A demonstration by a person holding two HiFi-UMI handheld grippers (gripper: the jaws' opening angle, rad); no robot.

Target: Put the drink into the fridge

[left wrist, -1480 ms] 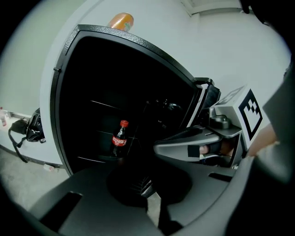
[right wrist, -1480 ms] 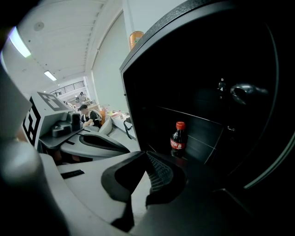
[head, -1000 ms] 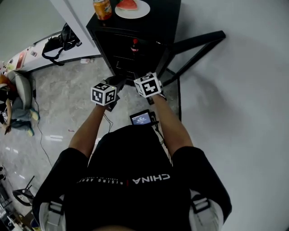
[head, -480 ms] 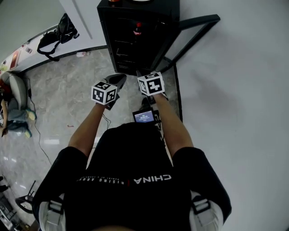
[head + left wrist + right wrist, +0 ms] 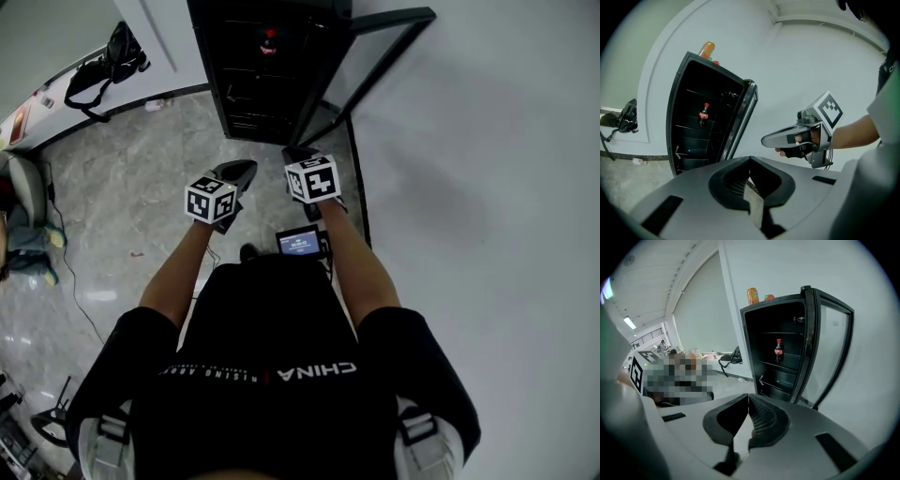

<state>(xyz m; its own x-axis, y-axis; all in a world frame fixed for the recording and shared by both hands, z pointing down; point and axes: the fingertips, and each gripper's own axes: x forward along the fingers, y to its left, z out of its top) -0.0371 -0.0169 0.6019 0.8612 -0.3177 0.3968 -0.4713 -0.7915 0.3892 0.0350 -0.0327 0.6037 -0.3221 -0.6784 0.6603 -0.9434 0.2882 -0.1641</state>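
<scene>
A black fridge point(image 5: 262, 66) stands open ahead, its glass door point(image 5: 375, 47) swung out to the right. One cola bottle point(image 5: 269, 41) stands upright on an upper shelf, also seen as the cola bottle point(image 5: 703, 115) and the cola bottle point(image 5: 778, 350). An orange drink bottle point(image 5: 753, 295) stands on the fridge top. My left gripper point(image 5: 246, 167) and right gripper point(image 5: 295, 152) hang side by side in front of the fridge, well short of it. Both are shut with nothing between the jaws. The right gripper point(image 5: 764, 139) shows in the left gripper view.
A black bag point(image 5: 103, 61) lies by the wall left of the fridge. A white wall point(image 5: 487, 187) runs along the right, close to the open door. A chair point(image 5: 23, 197) and a cable are on the marble floor at the left. A small screen point(image 5: 300, 242) hangs at the person's waist.
The fridge has slid toward the top of the head view, and its top with the orange bottle and plate has left the frame. Both grippers stay side by side, shut.
</scene>
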